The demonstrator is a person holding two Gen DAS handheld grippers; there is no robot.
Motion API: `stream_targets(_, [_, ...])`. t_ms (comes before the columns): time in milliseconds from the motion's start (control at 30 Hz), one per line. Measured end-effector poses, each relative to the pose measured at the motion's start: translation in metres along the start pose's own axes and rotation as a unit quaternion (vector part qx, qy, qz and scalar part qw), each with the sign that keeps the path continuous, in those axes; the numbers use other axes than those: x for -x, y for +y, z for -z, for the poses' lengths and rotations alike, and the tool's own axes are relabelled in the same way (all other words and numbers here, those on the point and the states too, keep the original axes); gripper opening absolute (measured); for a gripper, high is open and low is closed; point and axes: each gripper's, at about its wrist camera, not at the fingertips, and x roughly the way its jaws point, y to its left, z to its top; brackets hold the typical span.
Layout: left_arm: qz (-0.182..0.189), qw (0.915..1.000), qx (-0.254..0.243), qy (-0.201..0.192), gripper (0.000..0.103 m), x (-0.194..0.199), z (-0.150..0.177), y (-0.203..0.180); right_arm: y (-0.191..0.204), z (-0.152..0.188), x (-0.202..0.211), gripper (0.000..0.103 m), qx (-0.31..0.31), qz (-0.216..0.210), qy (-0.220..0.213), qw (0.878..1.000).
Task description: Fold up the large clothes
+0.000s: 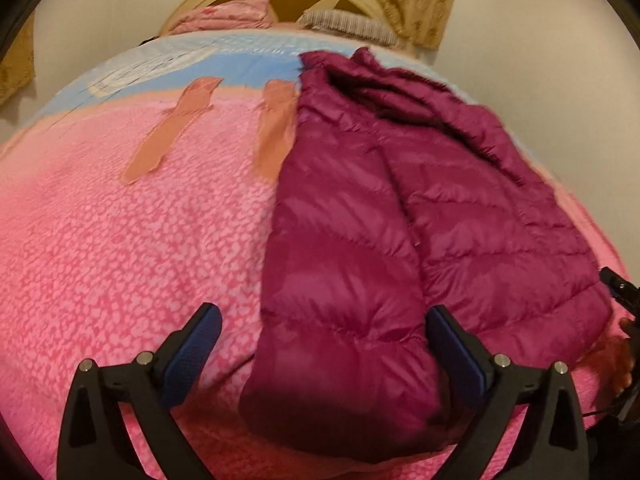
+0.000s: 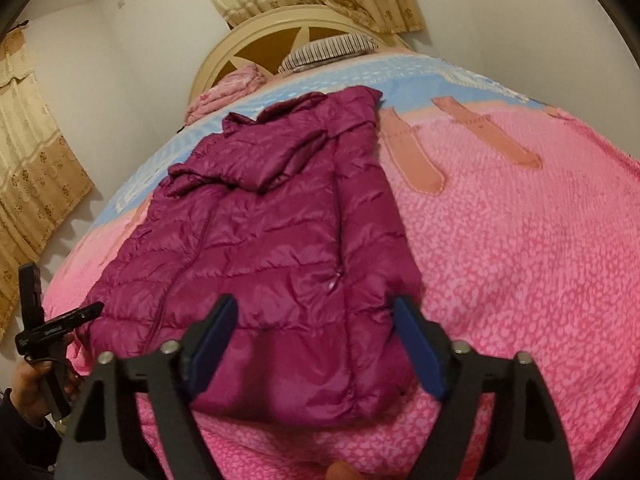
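A magenta quilted puffer jacket (image 1: 400,216) lies flat on the pink bedspread (image 1: 120,240), collar toward the headboard, hem toward me. One side panel is folded over the front. My left gripper (image 1: 324,328) is open, hovering just above the hem's near corner, holding nothing. In the right wrist view the jacket (image 2: 264,232) fills the middle. My right gripper (image 2: 316,320) is open above the hem, holding nothing. A gripper (image 2: 60,326) shows at the left edge in a hand, and one (image 1: 620,292) at the right edge of the left wrist view.
The bedspread (image 2: 520,260) has a blue band and salmon patches (image 2: 416,160) near the top. A cream round headboard (image 2: 256,36), a striped pillow (image 2: 332,50) and a pink pillow (image 2: 236,84) stand at the far end. Curtains (image 2: 36,160) hang beyond the bed.
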Motion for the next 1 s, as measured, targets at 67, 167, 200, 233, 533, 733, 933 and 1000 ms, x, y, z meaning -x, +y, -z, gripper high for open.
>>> stream_targets(67, [0.0,0.9999,0.009,0.005,0.102,0.0,0.0,0.002,-0.002,0.001,-0.006,0.064,-0.008,-0.005,0.009,1.0])
stream_targets(167, [0.011,0.9999,-0.01,0.0,0.101,0.004,0.002,0.001,-0.006,0.004,-0.011,0.044,-0.021,-0.018,0.016,0.999])
stream_targets(200, [0.017,0.9998,-0.012,-0.005,0.097,0.006,0.004,0.001,-0.007,0.005,-0.012,0.03,-0.025,-0.021,0.019,0.999])
stream_targets(233, [0.014,0.9995,-0.026,-0.011,0.075,0.011,0.006,-0.001,-0.009,0.005,-0.012,0.022,-0.029,-0.025,0.02,0.999])
stream_targets(533, [0.093,0.9908,-0.055,-0.082,0.006,0.099,0.0,-0.002,0.008,0.001,0.04,0.012,-0.013,-0.055,-0.021,0.998])
stream_targets(733, [0.131,0.9738,-0.075,-0.17,0.006,0.18,-0.035,-0.012,0.042,-0.022,0.117,0.012,0.023,-0.076,-0.095,0.992])
stream_targets(933, [0.123,0.9647,-0.1,-0.21,0.007,0.135,-0.121,-0.021,0.054,-0.088,0.107,0.012,0.062,-0.04,-0.155,0.985])
stream_targets(1000, [0.115,0.966,-0.092,-0.212,0.007,0.107,-0.15,-0.02,0.057,-0.11,0.086,0.012,0.075,-0.015,-0.167,0.983])
